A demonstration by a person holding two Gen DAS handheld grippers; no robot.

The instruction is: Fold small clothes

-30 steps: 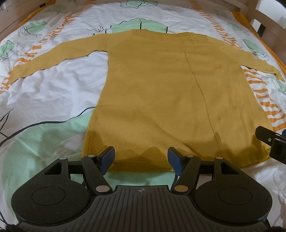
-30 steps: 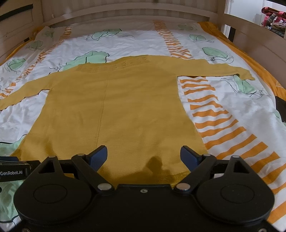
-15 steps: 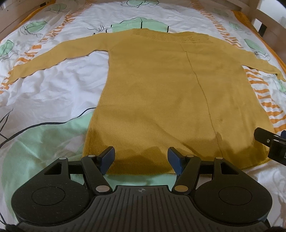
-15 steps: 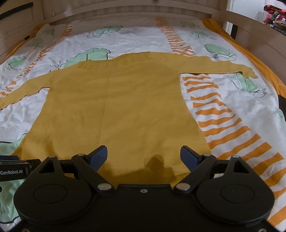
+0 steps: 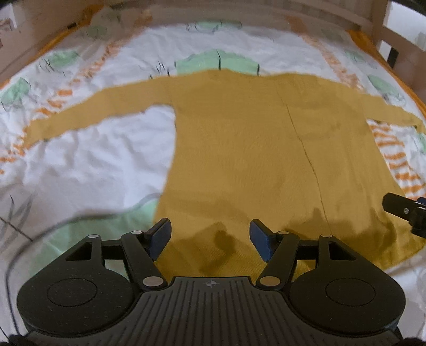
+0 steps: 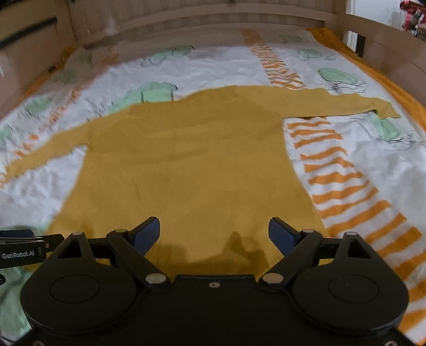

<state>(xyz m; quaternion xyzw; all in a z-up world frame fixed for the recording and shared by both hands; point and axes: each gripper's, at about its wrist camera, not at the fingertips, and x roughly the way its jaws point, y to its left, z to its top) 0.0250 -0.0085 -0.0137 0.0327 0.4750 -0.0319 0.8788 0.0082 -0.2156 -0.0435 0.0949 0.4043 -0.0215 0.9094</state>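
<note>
A mustard-yellow long-sleeved knit top (image 5: 253, 149) lies flat on the bed, sleeves spread out to both sides, hem nearest me; it also shows in the right wrist view (image 6: 186, 165). My left gripper (image 5: 210, 239) is open and empty, hovering over the left part of the hem. My right gripper (image 6: 214, 235) is open and empty over the right part of the hem. The right gripper's finger shows at the right edge of the left wrist view (image 5: 404, 213), and the left gripper's body at the left edge of the right wrist view (image 6: 21, 250).
The top lies on a white bed cover (image 6: 359, 159) printed with orange stripes and green leaf shapes. A wooden bed frame (image 6: 386, 45) rises along the far end and both sides. Some clothes (image 6: 412, 13) lie beyond the right rail.
Both grippers have lifted and pulled back a little, so the top sits lower in view and the headboard appears. Both views are now motion-blurred. The jaws stay open.
</note>
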